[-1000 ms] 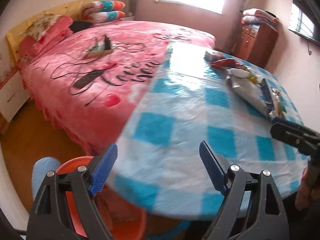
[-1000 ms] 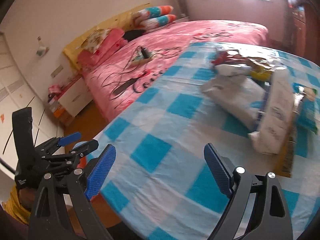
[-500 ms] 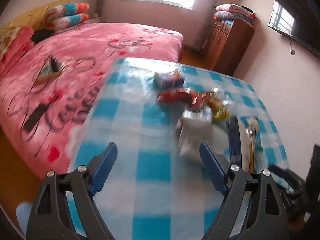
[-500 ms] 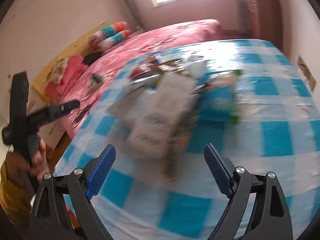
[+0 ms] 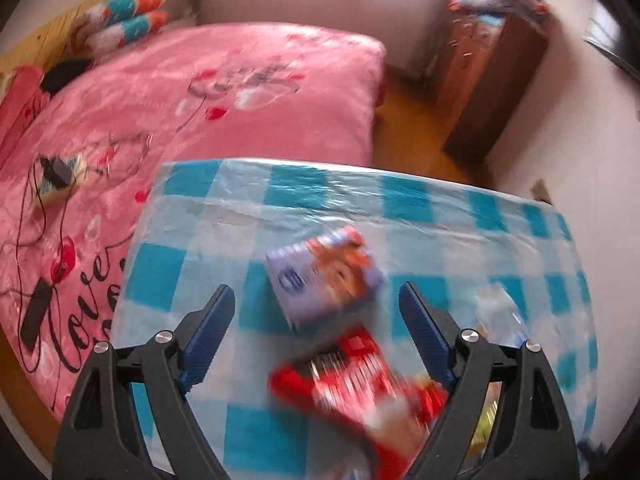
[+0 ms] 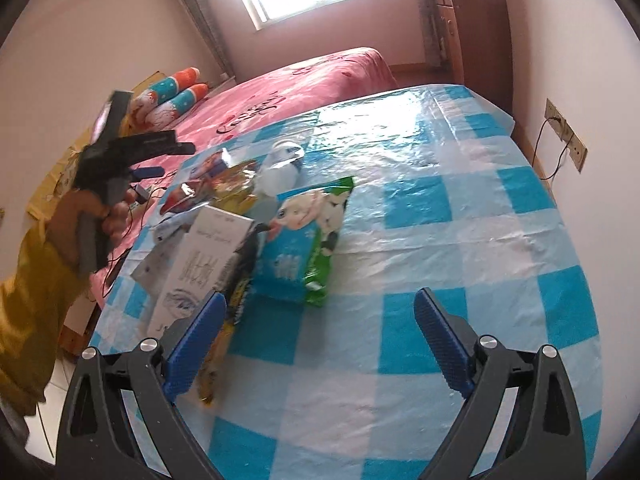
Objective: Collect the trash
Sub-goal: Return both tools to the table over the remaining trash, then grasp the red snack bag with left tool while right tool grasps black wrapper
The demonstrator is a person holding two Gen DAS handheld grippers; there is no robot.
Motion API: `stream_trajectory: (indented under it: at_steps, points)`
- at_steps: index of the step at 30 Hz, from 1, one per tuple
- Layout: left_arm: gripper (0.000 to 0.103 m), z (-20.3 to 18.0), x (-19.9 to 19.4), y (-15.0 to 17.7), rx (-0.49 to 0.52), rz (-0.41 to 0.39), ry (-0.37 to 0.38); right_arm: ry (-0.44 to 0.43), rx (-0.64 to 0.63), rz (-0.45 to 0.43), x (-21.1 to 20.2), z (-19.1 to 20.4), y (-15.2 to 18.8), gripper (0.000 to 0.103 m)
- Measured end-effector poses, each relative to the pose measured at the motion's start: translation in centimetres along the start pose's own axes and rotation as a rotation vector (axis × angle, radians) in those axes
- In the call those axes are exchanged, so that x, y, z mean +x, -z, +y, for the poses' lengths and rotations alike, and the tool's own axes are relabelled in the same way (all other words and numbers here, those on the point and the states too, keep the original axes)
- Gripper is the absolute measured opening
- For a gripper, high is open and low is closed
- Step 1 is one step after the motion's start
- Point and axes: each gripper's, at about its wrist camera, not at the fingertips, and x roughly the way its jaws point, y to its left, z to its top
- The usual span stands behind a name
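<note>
A pile of trash lies on the blue-checked table (image 6: 460, 208): a blue-green snack bag (image 6: 304, 240), a white carton (image 6: 200, 268), a yellow wrapper (image 6: 234, 312) and a crumpled white piece (image 6: 280, 168). In the left wrist view my left gripper (image 5: 316, 308) hovers open over a purple box (image 5: 324, 276) and a blurred red wrapper (image 5: 360, 388), touching neither. My right gripper (image 6: 320, 312) hangs just right of the pile, its jaws opening with only cloth between them. The left gripper (image 6: 160, 156) also shows there, held by a hand in a yellow sleeve.
A pink bed (image 5: 180, 92) with a charger and cables (image 5: 56, 176) runs along the table's left side. A wooden cabinet (image 5: 488, 80) stands by the far wall. A wall socket with a cable (image 6: 566, 136) sits beyond the table's right edge.
My left gripper has swept from the table's near edge to above the purple box and red wrapper. My right gripper has swung right along the pile, its jaws a little wider.
</note>
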Motion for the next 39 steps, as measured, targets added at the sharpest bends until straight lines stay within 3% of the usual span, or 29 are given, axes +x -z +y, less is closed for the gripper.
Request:
stream_trajectory:
  at_steps: [6, 9, 11, 15, 21, 30, 36, 39]
  points:
    - [0.084, 2.8, 5.0, -3.0, -0.132, 0.066, -0.079, 0.024, -0.017, 0.023, 1.5, -0.7, -0.3, 0.094]
    - [0.083, 3.5, 6.4, -3.3, -0.169, 0.087, -0.076, 0.021, -0.011, 0.039, 2.2, -1.2, -0.6, 0.094]
    - [0.081, 3.3, 6.9, -3.3, -0.165, 0.098, -0.066, 0.02, -0.009, 0.04, 2.4, -1.4, -1.0, 0.094]
    - [0.081, 1.8, 7.2, -2.8, -0.062, 0.107, -0.102, 0.021, -0.008, 0.023, 2.6, -1.5, -2.0, 0.094]
    - [0.077, 0.0, 5.8, -0.6, 0.027, 0.118, -0.063, -0.005, 0.002, 0.015, 3.0, -1.2, -3.1, 0.094]
    - [0.074, -3.0, 1.6, 6.0, 0.113, 0.107, 0.009, -0.038, 0.013, 0.055, 4.1, -0.1, -2.6, 0.094]
    - [0.073, -3.1, -0.7, 8.9, 0.077, 0.082, 0.075, -0.069, -0.022, 0.069, 3.1, 1.7, -1.0, 0.094]
    - [0.074, -2.7, -2.3, 9.6, 0.087, 0.018, 0.042, -0.091, -0.049, 0.079, 2.6, 2.9, -0.1, 0.094]
